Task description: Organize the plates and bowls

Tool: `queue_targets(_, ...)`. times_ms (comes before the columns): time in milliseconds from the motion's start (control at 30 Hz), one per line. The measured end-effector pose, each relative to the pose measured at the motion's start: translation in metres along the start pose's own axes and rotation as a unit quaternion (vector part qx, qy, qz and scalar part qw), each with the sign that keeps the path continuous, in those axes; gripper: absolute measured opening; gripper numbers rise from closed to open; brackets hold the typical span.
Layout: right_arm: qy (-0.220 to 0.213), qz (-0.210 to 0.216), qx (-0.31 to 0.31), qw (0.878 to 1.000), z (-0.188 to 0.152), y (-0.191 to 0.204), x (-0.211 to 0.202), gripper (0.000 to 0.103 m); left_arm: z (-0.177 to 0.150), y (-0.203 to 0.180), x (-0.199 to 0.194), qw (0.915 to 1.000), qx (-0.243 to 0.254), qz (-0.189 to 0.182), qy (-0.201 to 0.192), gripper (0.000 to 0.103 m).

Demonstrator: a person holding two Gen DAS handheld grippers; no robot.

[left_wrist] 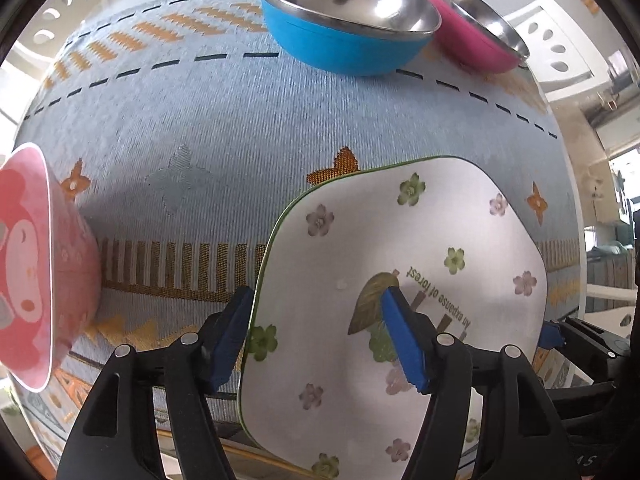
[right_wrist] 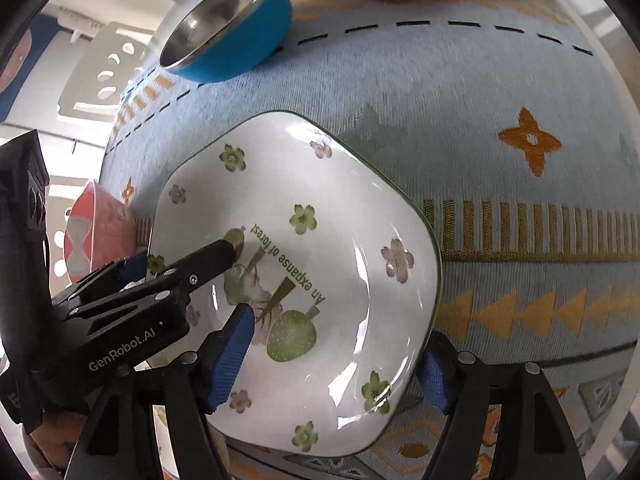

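Observation:
A white square plate with flower prints (left_wrist: 360,248) lies on the blue patterned tablecloth (left_wrist: 192,128). My left gripper (left_wrist: 316,340) straddles its left rim, one blue pad outside and one on the plate face, jaws apart. My right gripper (right_wrist: 336,356) straddles the plate's (right_wrist: 320,208) right side the same way, jaws apart. The left gripper shows in the right wrist view (right_wrist: 188,264). A blue steel bowl (left_wrist: 344,20) and a pink steel bowl (left_wrist: 476,28) stand at the far side. A pink cartoon bowl (left_wrist: 36,268) stands at left.
White perforated chairs (left_wrist: 552,40) stand beyond the table's far edge. The cloth between the plate and the steel bowls is bare. The table's near edge runs just under both grippers.

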State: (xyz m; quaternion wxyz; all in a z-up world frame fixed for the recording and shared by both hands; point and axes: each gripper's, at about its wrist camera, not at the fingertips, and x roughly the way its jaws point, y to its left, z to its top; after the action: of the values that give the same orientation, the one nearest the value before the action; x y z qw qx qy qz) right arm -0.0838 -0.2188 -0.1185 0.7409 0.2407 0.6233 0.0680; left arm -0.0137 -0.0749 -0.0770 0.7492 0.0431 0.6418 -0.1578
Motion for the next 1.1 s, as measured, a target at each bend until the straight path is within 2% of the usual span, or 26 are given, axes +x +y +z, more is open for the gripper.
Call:
queue_targets(133, -0.005, 0.012, -0.025, 1.000, 0.002, -0.003, -0.002, 0.074, 0.003, -0.009, 0.006, 0.9999, 0.010, 0.007, -0.007, 0.072)
queue_targets(233, -0.007, 0.010, -0.044, 0.999, 0.001, -0.001, -0.002, 0.072, 0.005, -0.018, 0.011, 0.9998, 0.014, 0.010, -0.011, 0.073)
queue_targets(267, -0.009, 0.001, -0.054, 0.998, -0.002, -0.001, -0.004, 0.069, 0.006, -0.020, 0.011, 0.9998, 0.012, 0.011, -0.013, 0.069)
queue_targets(300, -0.012, -0.016, -0.067, 0.998, -0.005, 0.001, -0.004, 0.064, 0.007, -0.019, 0.009, 0.9998, 0.003, 0.011, -0.016, 0.055)
queue_targets(333, -0.015, -0.023, -0.071, 0.997, -0.006, 0.001, -0.004, 0.060, 0.007, -0.014, 0.005, 0.9990, -0.018, 0.022, -0.034, 0.050)
queue_targets(400, -0.016, -0.040, -0.086, 0.995, -0.008, 0.002, -0.004, 0.051, 0.009, -0.015, 0.005, 0.9985, -0.032, 0.018, -0.040, 0.042)
queue_targets(533, -0.019, -0.039, -0.072, 0.996, -0.006, -0.009, -0.006, 0.034, 0.008, -0.014, 0.003, 0.9982, -0.039, 0.019, -0.040, 0.041)
queue_targets(633, -0.020, -0.016, -0.043, 0.999, -0.005, -0.020, -0.008, 0.033, 0.007, -0.013, 0.002, 0.9983, -0.039, 0.016, -0.040, 0.040)
queue_targets(867, -0.004, 0.001, -0.022, 1.000, -0.011, -0.030, -0.012, 0.034, 0.004, -0.001, -0.011, 0.9985, -0.029, -0.004, -0.047, 0.040)
queue_targets(1100, -0.011, -0.017, -0.010, 1.000, -0.027, -0.040, -0.034, 0.035, 0.004, -0.016, -0.026, 0.9986, -0.003, -0.011, -0.053, 0.040)
